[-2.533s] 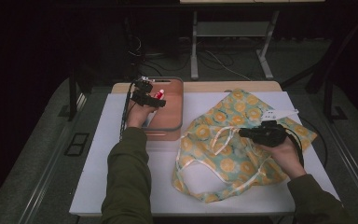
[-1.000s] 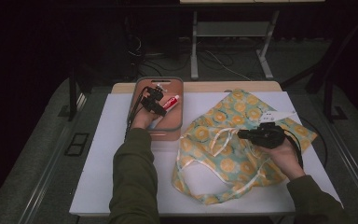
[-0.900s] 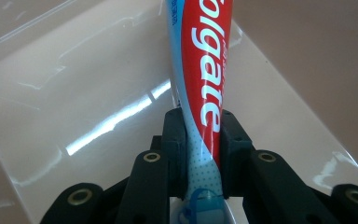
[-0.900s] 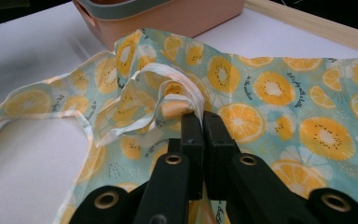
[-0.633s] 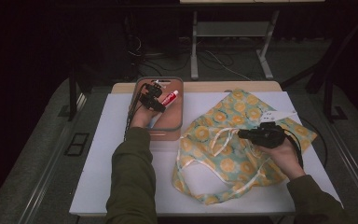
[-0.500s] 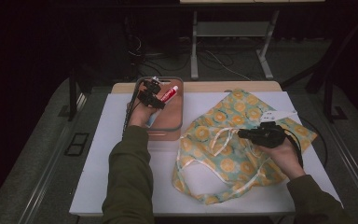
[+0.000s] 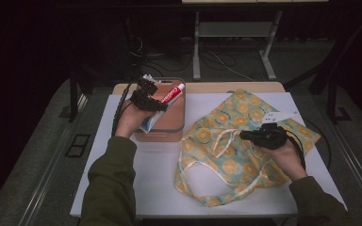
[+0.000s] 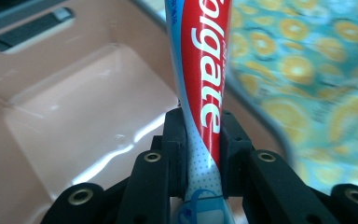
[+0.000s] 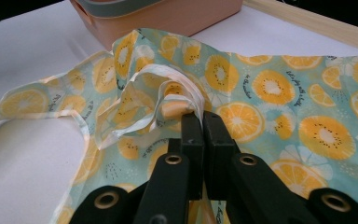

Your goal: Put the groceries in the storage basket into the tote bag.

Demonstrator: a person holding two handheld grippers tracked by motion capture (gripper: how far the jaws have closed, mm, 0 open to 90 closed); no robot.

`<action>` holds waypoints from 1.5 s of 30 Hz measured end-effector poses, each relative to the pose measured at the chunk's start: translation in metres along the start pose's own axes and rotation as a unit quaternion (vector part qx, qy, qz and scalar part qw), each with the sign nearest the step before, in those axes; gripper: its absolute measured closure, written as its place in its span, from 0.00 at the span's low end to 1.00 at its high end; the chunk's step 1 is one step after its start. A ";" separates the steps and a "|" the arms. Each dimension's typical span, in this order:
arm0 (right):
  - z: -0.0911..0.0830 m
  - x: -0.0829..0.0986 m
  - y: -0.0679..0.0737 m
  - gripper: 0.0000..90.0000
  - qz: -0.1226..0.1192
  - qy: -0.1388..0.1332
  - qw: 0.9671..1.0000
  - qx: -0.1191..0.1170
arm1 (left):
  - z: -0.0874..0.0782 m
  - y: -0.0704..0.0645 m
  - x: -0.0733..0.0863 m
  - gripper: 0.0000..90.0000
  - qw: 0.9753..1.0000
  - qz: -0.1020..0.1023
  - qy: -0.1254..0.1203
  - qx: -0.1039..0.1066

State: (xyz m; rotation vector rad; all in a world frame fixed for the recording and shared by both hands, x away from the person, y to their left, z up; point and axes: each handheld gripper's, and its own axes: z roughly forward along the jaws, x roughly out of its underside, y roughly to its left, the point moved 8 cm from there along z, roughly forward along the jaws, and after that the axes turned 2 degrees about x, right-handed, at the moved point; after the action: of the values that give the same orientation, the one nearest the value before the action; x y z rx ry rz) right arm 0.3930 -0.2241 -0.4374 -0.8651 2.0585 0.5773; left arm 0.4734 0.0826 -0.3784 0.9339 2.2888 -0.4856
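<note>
left tongs (image 8: 200, 140) clamped on toothpaste tube (image 8: 200, 70) above pink bin (image 7: 167, 123) | right tongs (image 9: 200, 135) pinching fruit-print bag (image 9: 279, 88) rim on bench | risk: slick tube may slip, grip is low

I read "olgate" in white letters on the red toothpaste tube (image 8: 200, 70); the small script on the fruit-print bag (image 9: 279, 88) is illegible to me

Left gripper (image 8: 200, 140), right gripper (image 9: 201, 135): both clamped.

Dark rm, grey floor (image 7: 37, 155), cables (image 7: 217, 59).
</note>
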 end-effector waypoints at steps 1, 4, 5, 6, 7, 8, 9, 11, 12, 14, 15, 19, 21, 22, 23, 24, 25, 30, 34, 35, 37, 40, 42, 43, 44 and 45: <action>0.000 0.000 0.000 0.98 0.000 0.000 1.000 0.000 | -0.002 -0.007 0.002 0.84 1.000 0.007 0.002 0.005; 0.000 0.000 0.000 0.98 0.002 -0.001 1.000 0.000 | -0.005 -0.031 0.006 0.84 0.999 0.025 -0.002 0.029; 0.000 0.000 -0.001 0.98 0.004 -0.002 1.000 0.001 | -0.004 -0.039 0.009 0.84 0.999 0.028 -0.004 0.038; 0.000 0.000 -0.002 0.98 0.003 -0.003 1.000 0.002 | -0.003 -0.048 0.011 0.84 0.998 0.034 -0.004 0.046; 0.000 0.000 -0.002 0.98 0.003 -0.003 1.000 0.002 | -0.001 -0.056 0.013 0.84 0.998 0.042 -0.004 0.051; -0.001 0.000 -0.002 0.98 0.004 -0.002 1.000 0.003 | 0.001 -0.064 0.016 0.84 0.997 0.049 -0.003 0.056; -0.001 0.000 -0.003 0.98 0.005 -0.002 1.000 0.004 | 0.003 -0.072 0.018 0.84 0.996 0.061 -0.001 0.060; -0.001 0.000 -0.003 0.98 0.006 -0.003 1.000 0.005 | 0.008 -0.088 0.023 0.84 0.995 0.072 -0.004 0.072; -0.002 0.000 -0.003 0.98 0.006 -0.004 1.000 0.005 | 0.011 -0.094 0.025 0.84 0.994 0.078 -0.005 0.075; -0.002 0.000 -0.003 0.98 0.006 -0.005 1.000 0.006 | 0.017 -0.107 0.030 0.84 0.992 0.092 -0.005 0.082; -0.002 -0.001 -0.004 0.98 0.006 -0.006 1.000 0.006 | 0.020 -0.114 0.033 0.84 0.992 0.096 -0.005 0.086; -0.002 -0.001 -0.004 0.98 0.008 -0.006 1.000 0.007 | 0.036 -0.143 0.042 0.84 0.987 0.117 0.005 0.112; -0.002 -0.001 -0.004 0.98 0.008 -0.006 1.000 0.008 | 0.046 -0.155 0.045 0.84 0.984 0.128 0.012 0.122; -0.002 -0.001 -0.004 0.98 0.008 -0.006 1.000 0.008 | 0.052 -0.161 0.047 0.84 0.983 0.133 0.016 0.127; -0.002 -0.001 -0.004 0.98 0.007 -0.006 1.000 0.008 | 0.058 -0.166 0.049 0.84 0.982 0.138 0.022 0.130; -0.002 -0.001 -0.004 0.98 0.006 -0.006 1.000 0.008 | 0.064 -0.171 0.050 0.84 0.980 0.143 0.029 0.133; -0.002 -0.001 -0.004 0.98 0.006 -0.007 1.000 0.009 | 0.070 -0.175 0.052 0.84 0.979 0.146 0.032 0.137; -0.002 -0.002 -0.003 0.98 0.007 -0.009 1.000 0.008 | 0.099 -0.193 0.053 0.84 0.974 0.159 0.053 0.149; -0.002 -0.003 -0.002 0.98 0.006 -0.012 1.000 0.008 | 0.121 -0.203 0.049 0.84 0.973 0.166 0.067 0.145; -0.003 -0.003 -0.003 0.98 0.006 -0.013 1.000 0.008 | 0.125 -0.204 0.047 0.84 0.973 0.168 0.071 0.145; -0.004 -0.003 -0.003 0.98 0.007 -0.014 1.000 0.008 | 0.135 -0.207 0.045 0.84 0.973 0.169 0.074 0.141; -0.004 -0.004 -0.003 0.98 0.006 -0.016 1.000 0.008 | 0.144 -0.209 0.041 0.83 0.974 0.160 0.069 0.145; -0.005 -0.004 -0.002 0.98 0.007 -0.016 1.000 0.008 | 0.147 -0.210 0.039 0.82 0.975 0.152 0.064 0.150; -0.005 -0.004 -0.002 0.98 0.007 -0.017 1.000 0.008 | 0.148 -0.209 0.039 0.81 0.975 0.155 0.058 0.149; -0.005 -0.004 -0.002 0.98 0.007 -0.017 1.000 0.008 | 0.147 -0.209 0.039 0.80 0.975 0.154 0.054 0.152; -0.005 -0.004 -0.002 0.98 0.007 -0.017 1.000 0.008 | 0.146 -0.209 0.038 0.77 0.976 0.150 0.046 0.151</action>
State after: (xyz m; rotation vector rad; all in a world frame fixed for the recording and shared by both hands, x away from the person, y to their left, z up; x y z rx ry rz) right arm 0.3938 -0.2275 -0.4313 -0.8262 2.0370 0.5791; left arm 0.3599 -0.1192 -0.4912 1.4531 2.1353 -0.6793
